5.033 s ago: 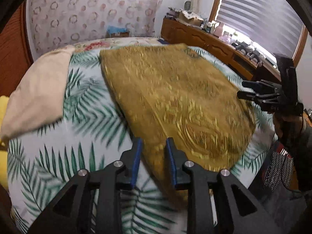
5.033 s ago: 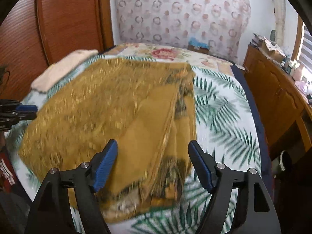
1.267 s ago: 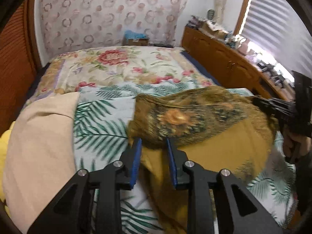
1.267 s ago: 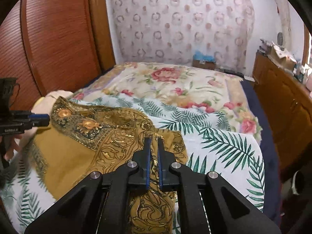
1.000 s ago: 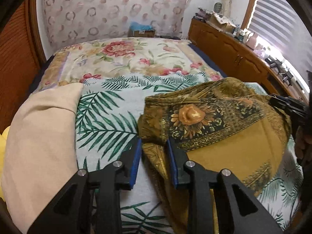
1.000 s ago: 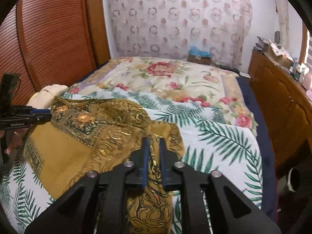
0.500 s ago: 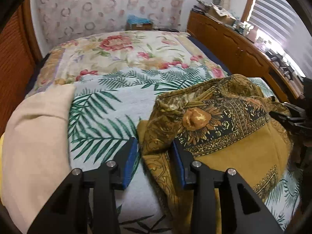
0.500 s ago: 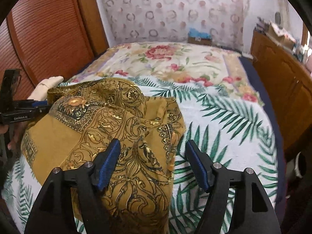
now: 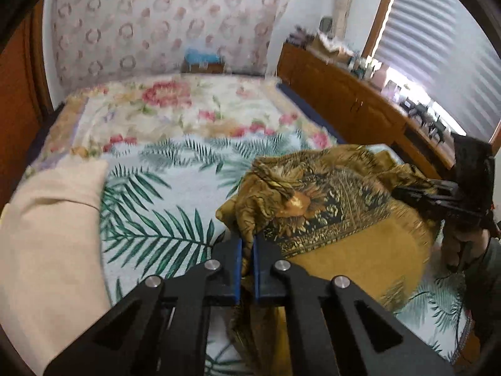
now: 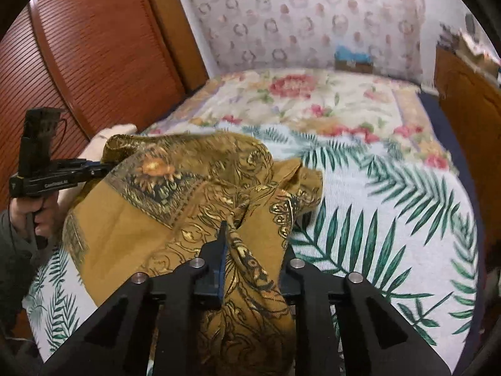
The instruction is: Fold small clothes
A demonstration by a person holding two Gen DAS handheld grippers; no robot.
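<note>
On the bed (image 9: 175, 188), both claws pinch the gold scarf (image 9: 338, 219).

Half a second ago my left claw (image 9: 247, 260) and right claw (image 10: 250, 250) stood spread around its folds; their jaws have just been closing, and now each grips bunched cloth. The scarf lies heaped on the palm-leaf sheet (image 10: 391, 219). White lettering on the left claw's body is too small for me to read.

Left gripper (image 10: 103, 165) side, white lettering: you see a small printed line, too blurred to read.
Elsewhere: nothing legible.
</note>
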